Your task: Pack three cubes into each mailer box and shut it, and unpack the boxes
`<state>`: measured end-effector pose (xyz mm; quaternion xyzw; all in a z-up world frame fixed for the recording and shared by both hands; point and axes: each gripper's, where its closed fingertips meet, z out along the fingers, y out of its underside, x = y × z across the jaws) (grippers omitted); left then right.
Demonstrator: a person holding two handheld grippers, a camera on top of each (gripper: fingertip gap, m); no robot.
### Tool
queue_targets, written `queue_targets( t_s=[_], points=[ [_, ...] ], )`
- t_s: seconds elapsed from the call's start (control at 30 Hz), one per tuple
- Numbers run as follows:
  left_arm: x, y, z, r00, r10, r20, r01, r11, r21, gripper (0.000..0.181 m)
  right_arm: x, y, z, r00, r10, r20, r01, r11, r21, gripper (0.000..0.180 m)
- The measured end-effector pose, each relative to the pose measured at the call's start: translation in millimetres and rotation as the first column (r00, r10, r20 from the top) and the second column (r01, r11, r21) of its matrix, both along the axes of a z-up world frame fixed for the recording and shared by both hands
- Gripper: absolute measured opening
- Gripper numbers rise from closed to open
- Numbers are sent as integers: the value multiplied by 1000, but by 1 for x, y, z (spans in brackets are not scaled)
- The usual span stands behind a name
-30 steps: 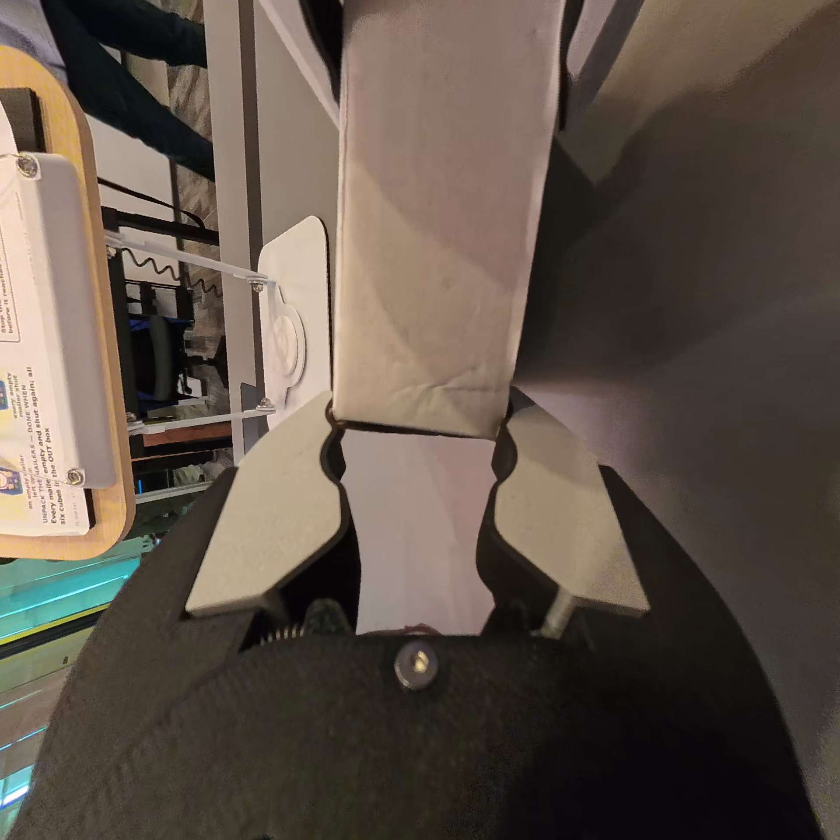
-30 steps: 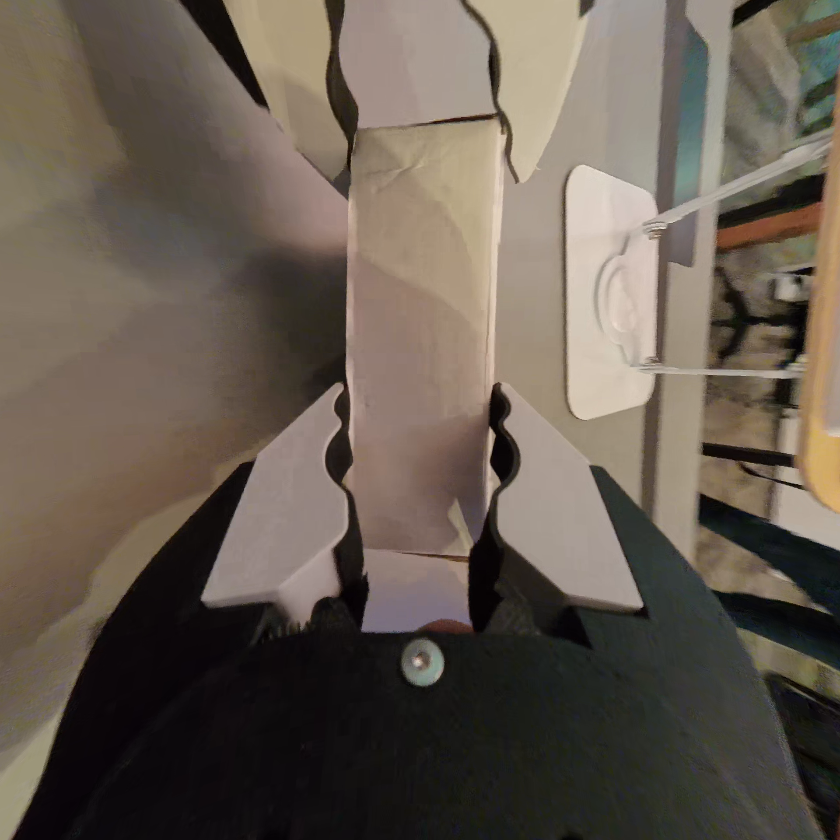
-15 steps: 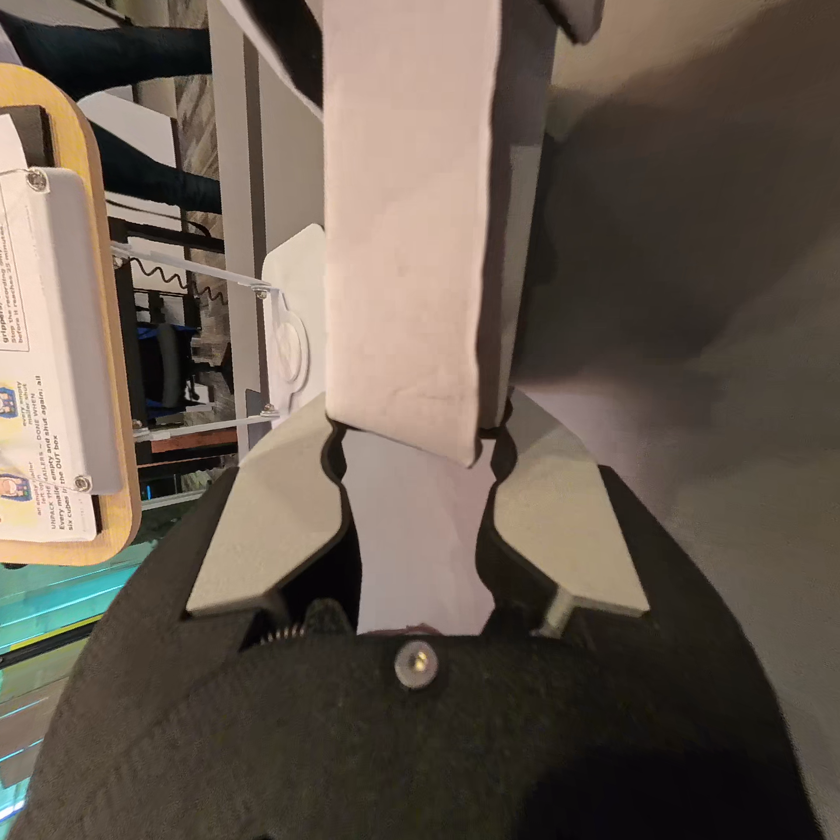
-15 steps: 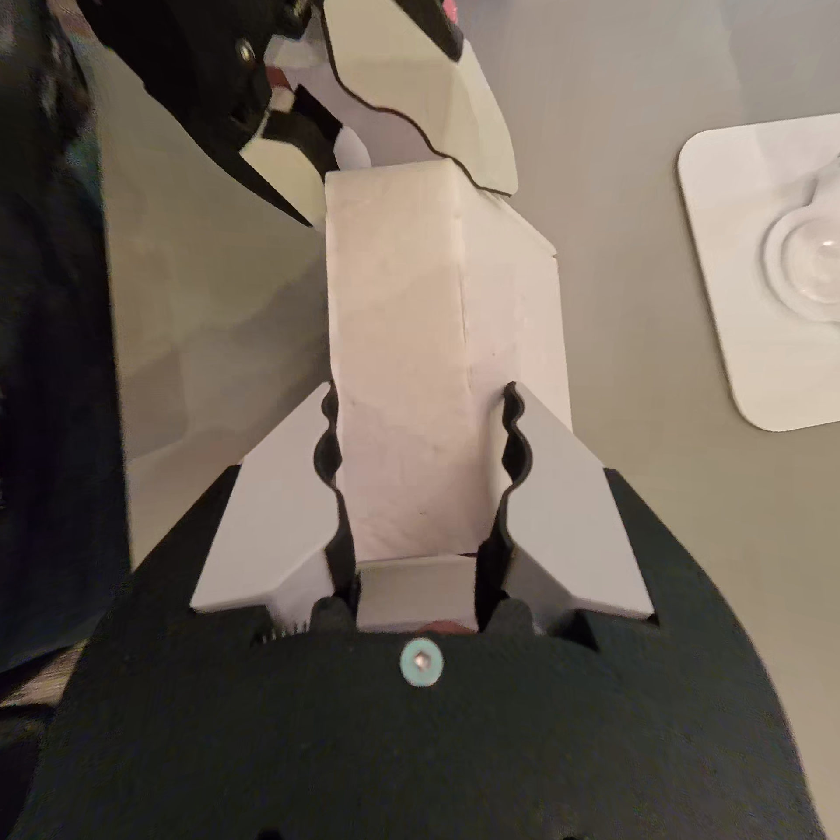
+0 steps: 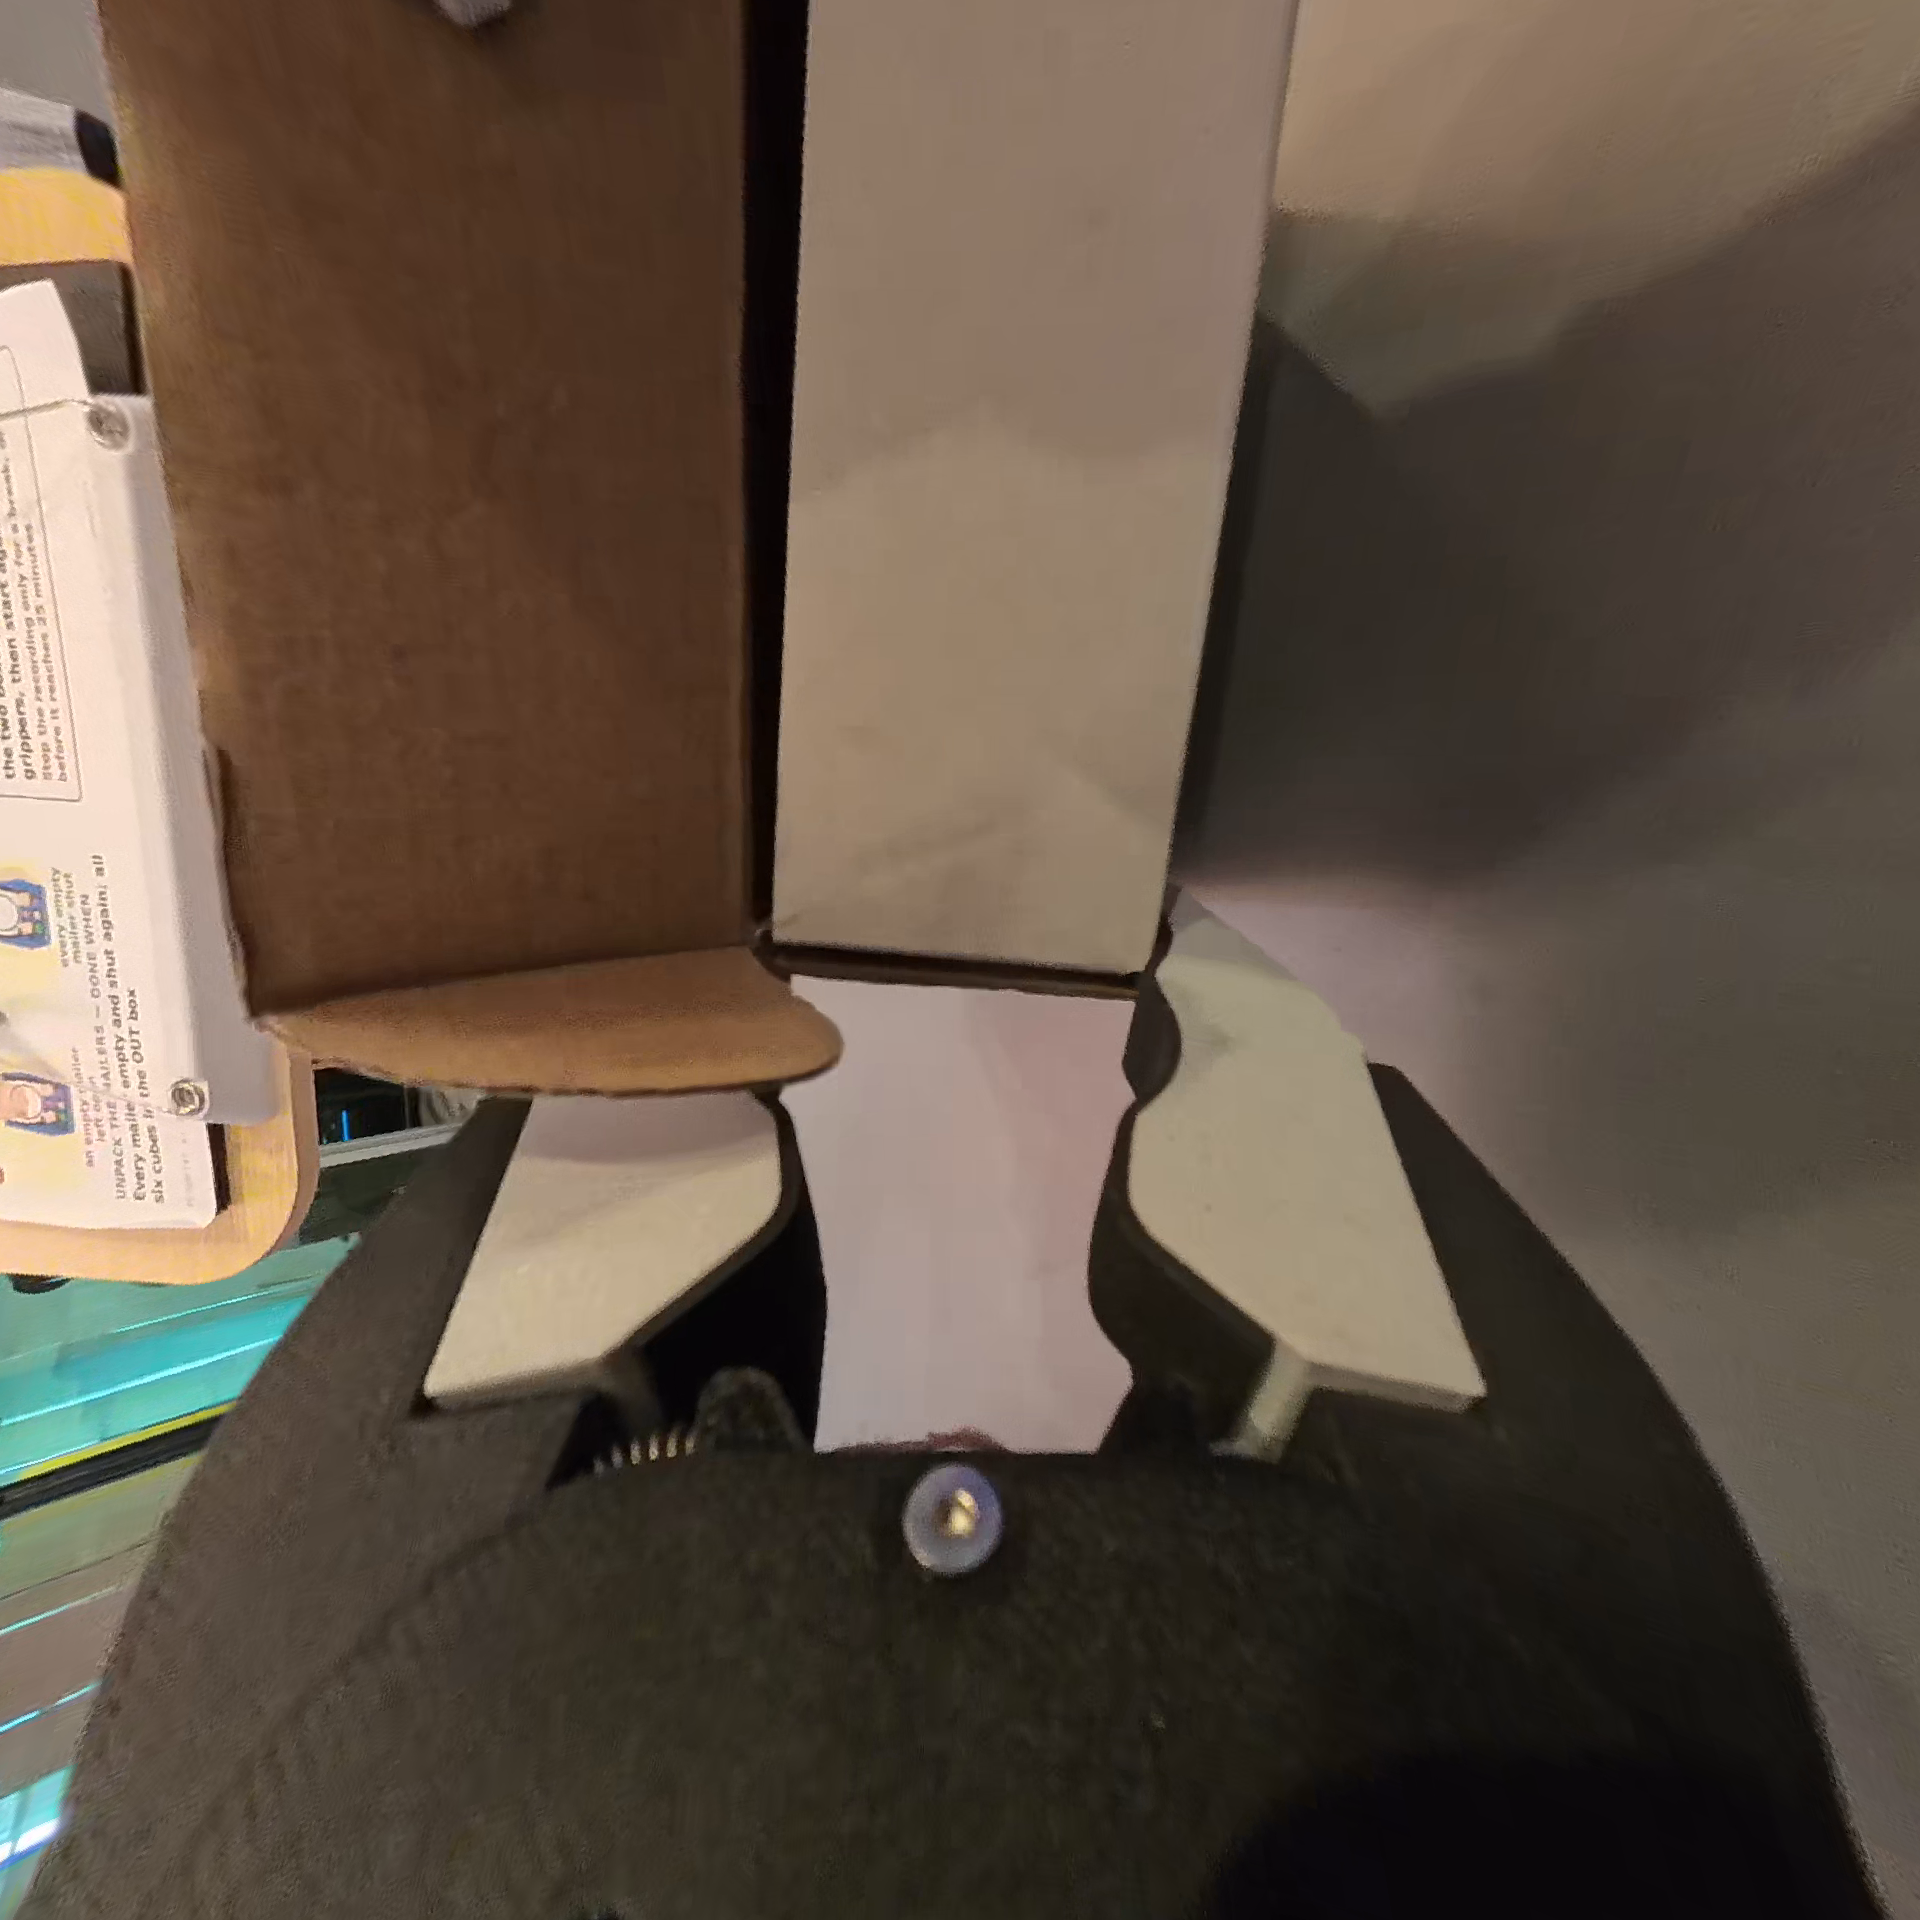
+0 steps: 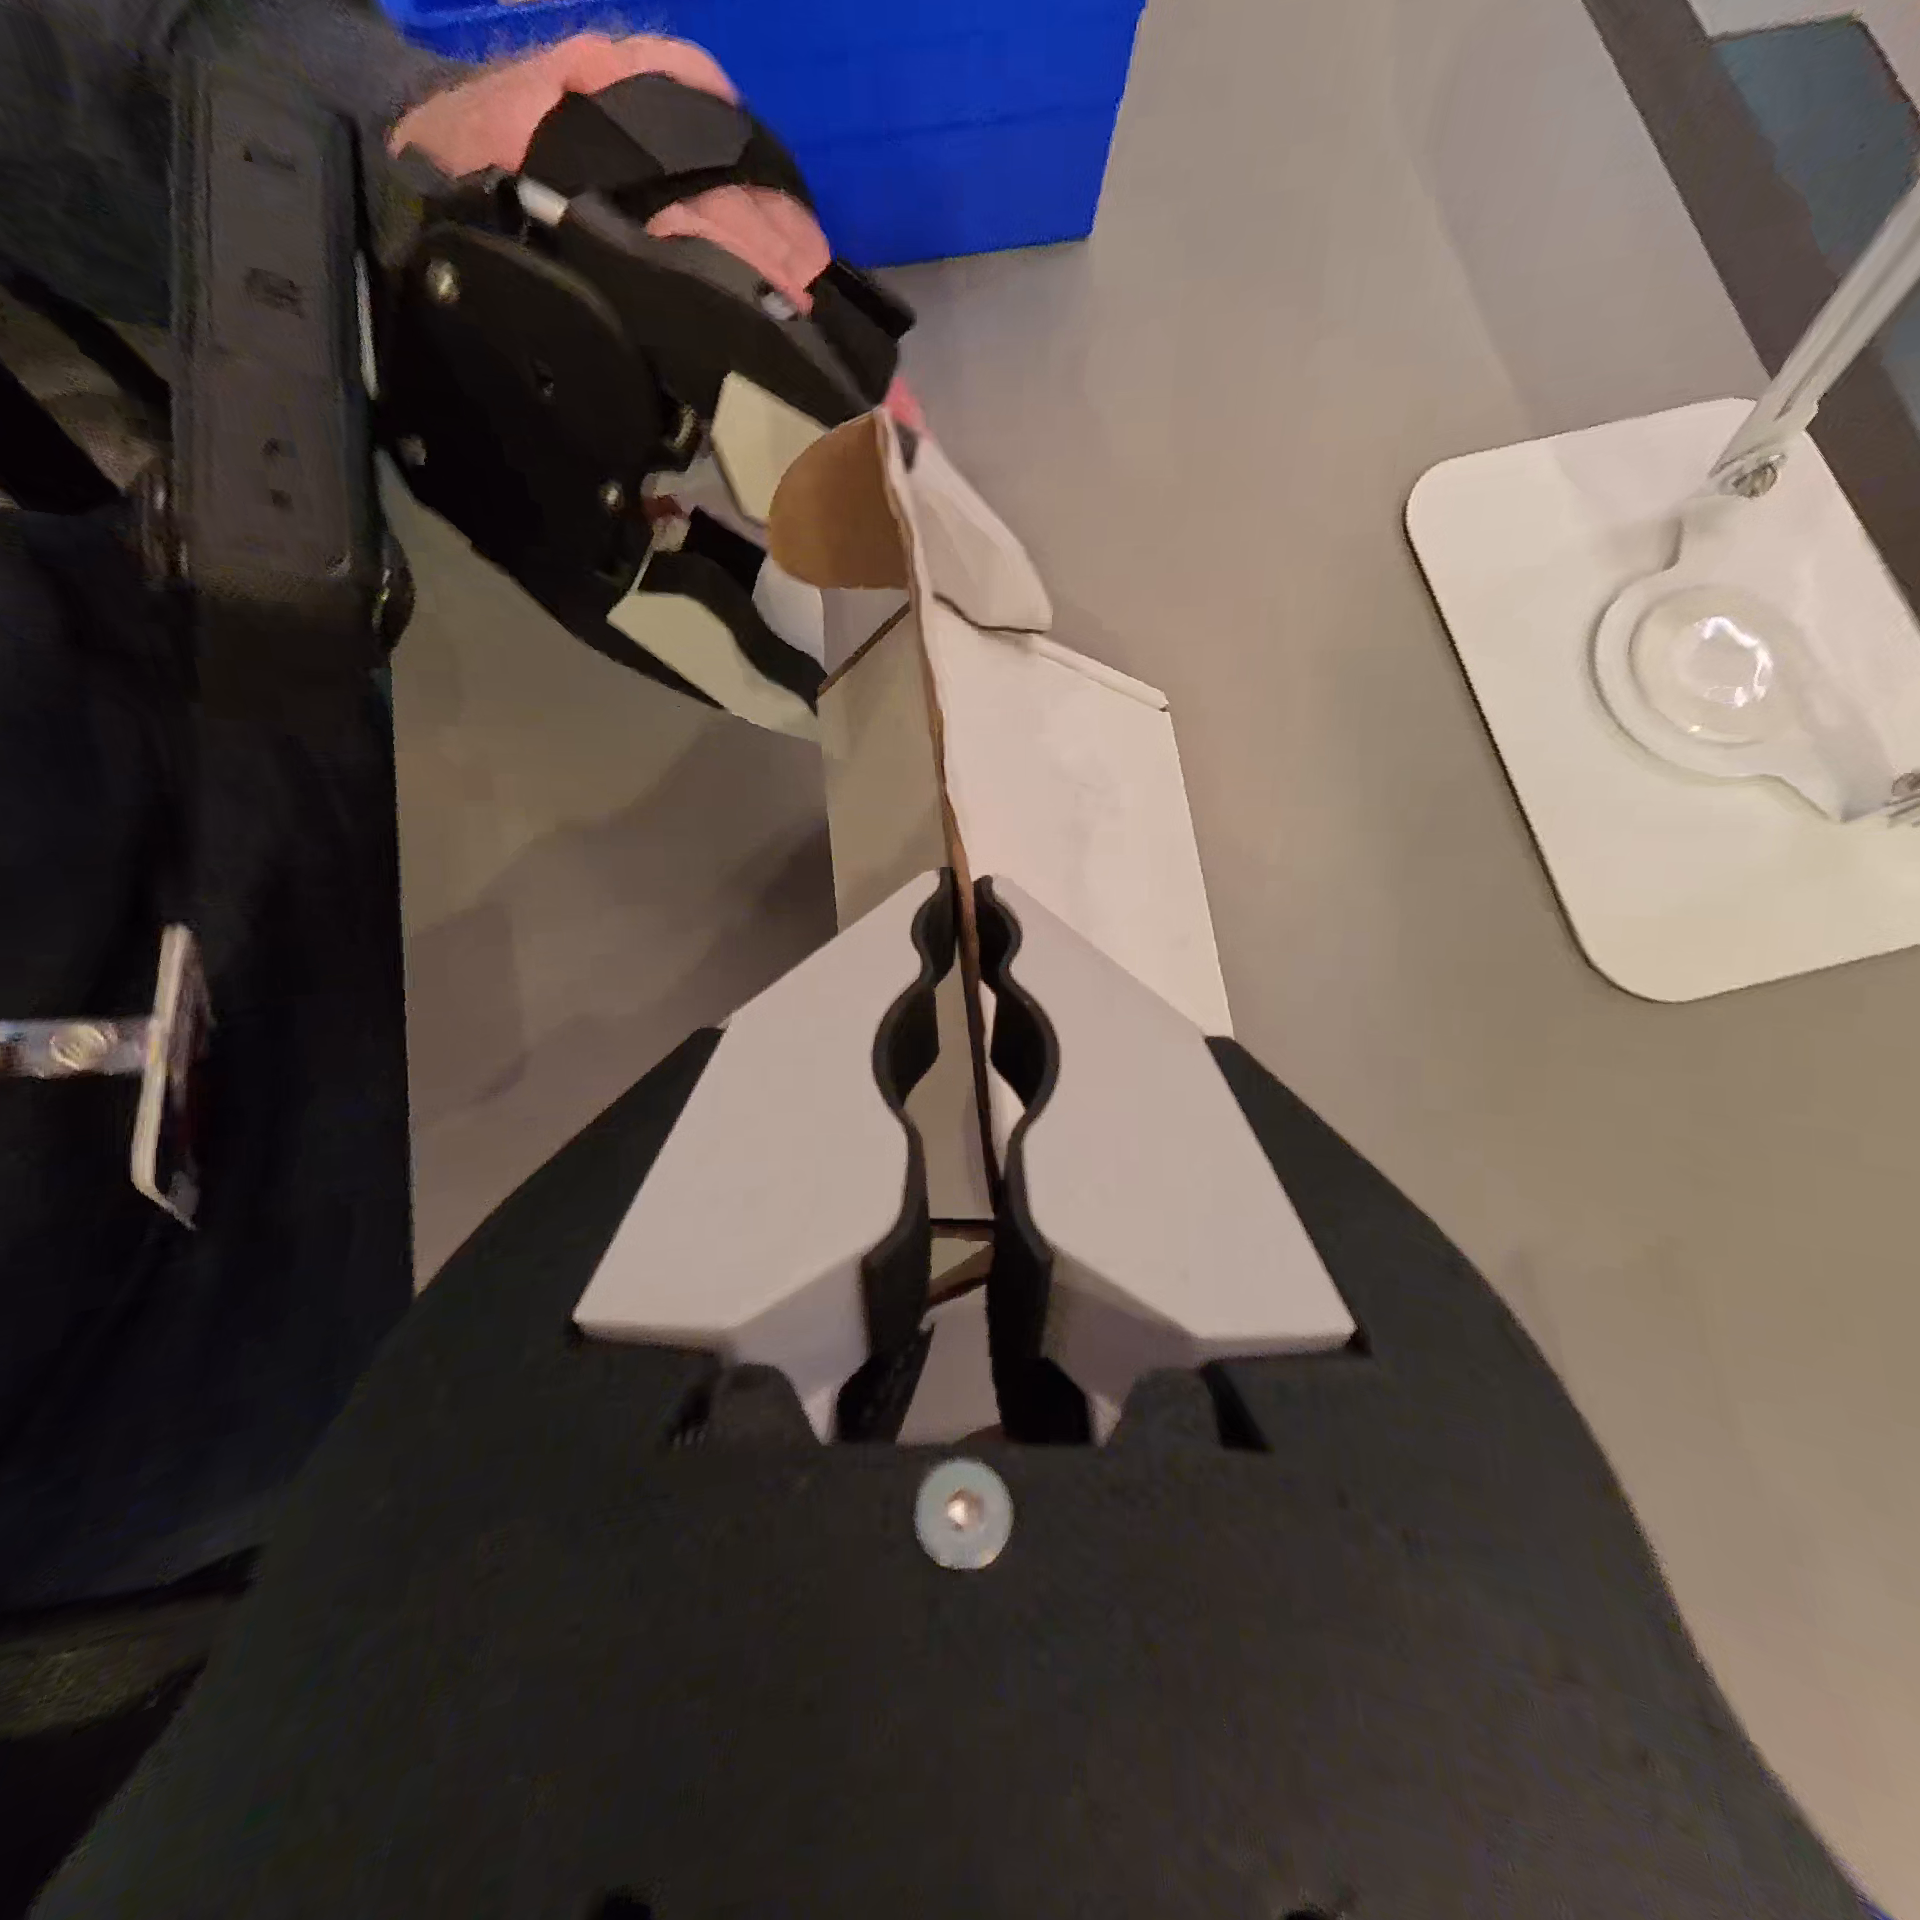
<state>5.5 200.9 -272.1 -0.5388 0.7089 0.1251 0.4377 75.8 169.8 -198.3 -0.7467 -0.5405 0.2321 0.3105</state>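
Note:
A white mailer box [image 5: 997, 520] lies end-on between the fingers of my left gripper [image 5: 966, 1039], which is shut on the box's end. Its lid [image 5: 468, 520] stands open to the left, brown inside showing, with a rounded tab at its near end. In the right wrist view my right gripper [image 6: 966, 894] is shut on the thin edge of the raised lid [image 6: 831, 520], above the box body [image 6: 1081, 810]. My left gripper [image 6: 748, 540] holds the far end there, in a person's hand. No cubes show; the box's inside is hidden.
The box rests on a grey table [image 6: 1351, 312]. A blue bin [image 6: 831, 104] stands at the far edge. A white stand base [image 6: 1662, 675] with a clear rod sits to the right. A wooden board with a printed sheet [image 5: 83, 831] is at the left.
My right gripper has let go of the box body and closed on the lid's edge. The lid has swung up and open. My left gripper still holds the box's end.

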Motion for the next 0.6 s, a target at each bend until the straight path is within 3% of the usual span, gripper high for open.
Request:
queue_targets(
  t_s=[0.13, 0.23, 0.4, 0.6],
  points=[
    [2, -5, -1, 999, -6, 31, 7, 999, -49, 63, 1, -10, 1, 999, 27, 19, -29, 997, 71, 0],
    [4, -8, -2, 999, -13, 36, 15, 998, -54, 63, 7, -5, 7, 999, -29, -44, 32, 997, 68, 0],
    [5, -12, -4, 999, -41, 6, 41, 999, -8, 62, 16, 22, 27, 979, -153, -134, 165, 983, 80, 0],
    [-6, -17, -10, 996, -23, -88, 28, 998, 58, 63, 36, 83, 28, 949, -314, -19, 310, 924, 224, 1]
  ],
)
